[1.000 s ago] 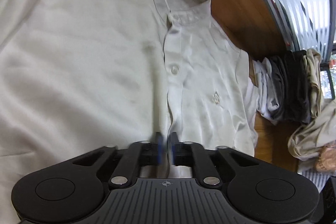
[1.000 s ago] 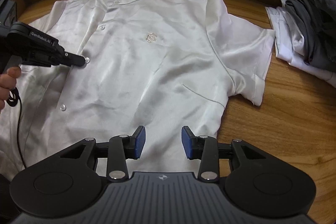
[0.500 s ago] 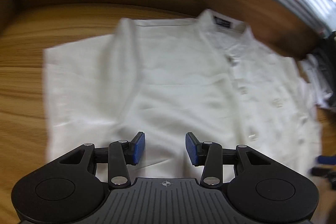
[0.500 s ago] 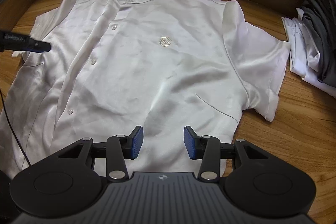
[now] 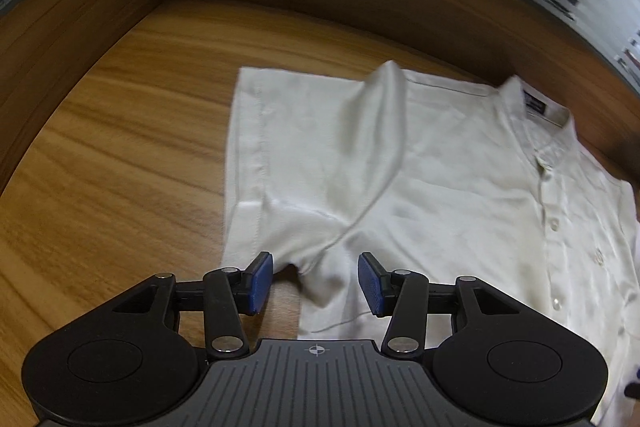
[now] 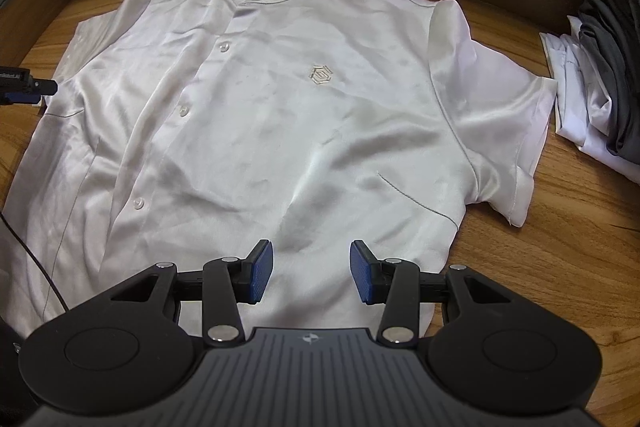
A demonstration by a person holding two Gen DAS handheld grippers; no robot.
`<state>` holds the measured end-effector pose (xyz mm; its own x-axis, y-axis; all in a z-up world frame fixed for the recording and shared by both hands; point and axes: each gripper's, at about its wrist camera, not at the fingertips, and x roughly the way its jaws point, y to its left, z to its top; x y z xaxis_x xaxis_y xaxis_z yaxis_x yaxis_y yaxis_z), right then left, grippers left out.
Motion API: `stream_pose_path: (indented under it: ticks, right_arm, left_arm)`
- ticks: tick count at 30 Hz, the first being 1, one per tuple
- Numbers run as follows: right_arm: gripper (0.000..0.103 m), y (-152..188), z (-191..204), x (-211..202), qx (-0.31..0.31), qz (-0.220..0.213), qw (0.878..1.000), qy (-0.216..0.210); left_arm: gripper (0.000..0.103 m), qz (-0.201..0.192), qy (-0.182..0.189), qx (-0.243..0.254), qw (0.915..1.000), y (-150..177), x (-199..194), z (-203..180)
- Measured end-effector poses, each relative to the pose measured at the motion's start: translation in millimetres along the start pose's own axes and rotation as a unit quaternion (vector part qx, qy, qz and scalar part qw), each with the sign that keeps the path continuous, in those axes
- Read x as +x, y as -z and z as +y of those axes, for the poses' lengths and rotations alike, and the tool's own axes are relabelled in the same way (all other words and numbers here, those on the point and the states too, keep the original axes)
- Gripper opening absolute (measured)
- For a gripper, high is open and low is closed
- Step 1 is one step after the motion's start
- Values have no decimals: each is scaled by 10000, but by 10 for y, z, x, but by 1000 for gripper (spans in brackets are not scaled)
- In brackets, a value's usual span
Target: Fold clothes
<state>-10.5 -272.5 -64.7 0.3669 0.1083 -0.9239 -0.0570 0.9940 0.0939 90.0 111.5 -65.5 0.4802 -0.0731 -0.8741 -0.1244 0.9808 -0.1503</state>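
The white shirt lies face-up, buttoned, spread flat on the wooden table. The left gripper hangs wide apart at the sleeve's underarm; the right gripper, equally wide, holds nothing. Folding looks barely begun; next, the left should pinch that sleeve and carry it inward.

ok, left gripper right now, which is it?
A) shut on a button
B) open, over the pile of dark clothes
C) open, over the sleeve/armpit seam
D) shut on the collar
C: the left gripper has its blue pads apart with nothing held, hovering where the sleeve meets the body of the white shirt, far from the collar.
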Motion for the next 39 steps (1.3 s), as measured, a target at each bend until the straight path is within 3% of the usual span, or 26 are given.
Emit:
stream_pose_path:
  ticks: [2, 3, 7, 9, 13, 25, 33, 39]
  right_arm:
    - [48, 5, 4, -16, 2, -22, 10000, 4]
    - [48, 8, 3, -24, 5, -32, 10000, 6]
    - [48, 22, -17, -64, 4, -82, 10000, 45]
    - [48, 36, -30, -95, 40, -130, 9999, 55]
    - [49, 100, -23, -176, 15, -226, 9997, 22]
    - [51, 508, 516, -423, -92, -377, 9986, -363]
    - [51, 963, 1112, -480, 632, -592, 9962, -121]
    - [51, 1417, 1744, -464, 1518, -787, 9853, 71]
  left_arm:
    - [38, 35, 22, -117, 9999, 1, 40, 54]
    - [10, 43, -16, -149, 9999, -3, 52, 76]
    - [9, 56, -258, -234, 9994, -36, 61, 152]
    - [12, 89, -296, -165, 9994, -59, 43, 171]
    - [45, 61, -160, 134, 9998, -87, -98, 146]
    - [53, -32, -86, 963, 9953, -221, -574, 305]
    - [53, 58, 299, 1374, 9900, -254, -555, 592]
    - [54, 62, 581, 1503, 9869, -377, -486, 711]
